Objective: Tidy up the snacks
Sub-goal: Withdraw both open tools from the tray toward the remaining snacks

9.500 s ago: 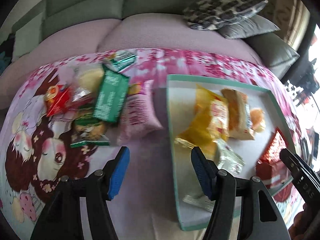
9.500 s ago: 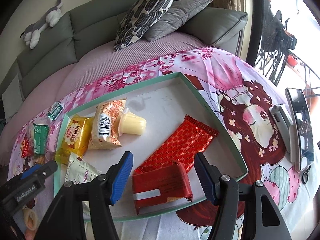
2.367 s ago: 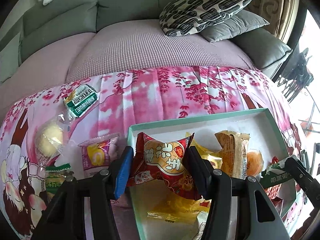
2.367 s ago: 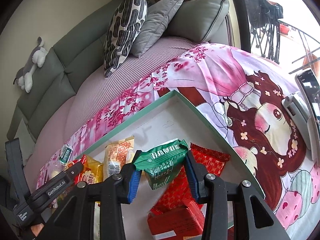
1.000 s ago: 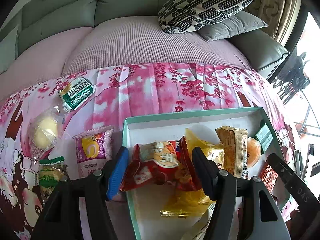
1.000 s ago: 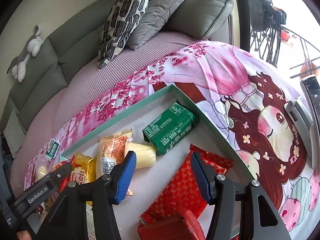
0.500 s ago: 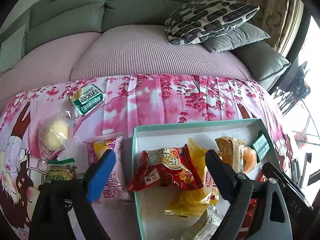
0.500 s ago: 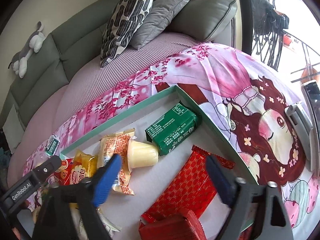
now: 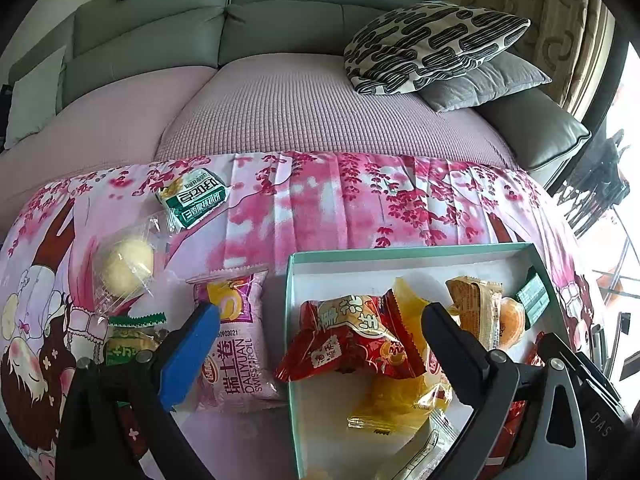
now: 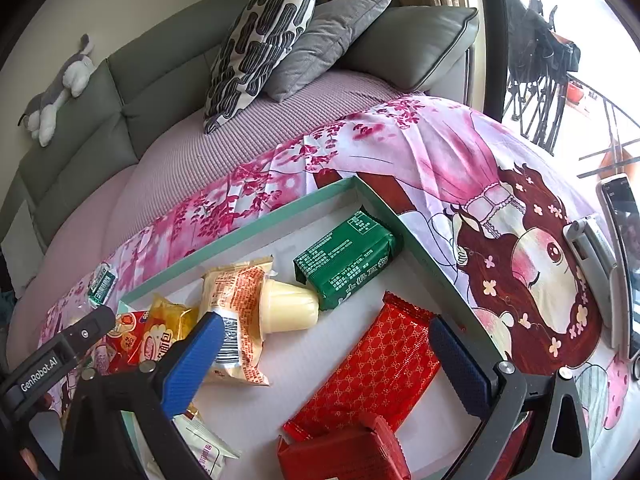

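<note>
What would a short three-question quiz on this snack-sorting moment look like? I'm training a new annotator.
1. True or false: the green packet lies inside the teal-rimmed tray.
2. Which snack lies outside the tray? A) pink Swiss roll packet B) red patterned wrapper C) jelly cup
3. Fill in: the left gripper and right gripper both have their jaws ____.

Key: 1 true; 2 A; 3 open, nothing gripped.
</note>
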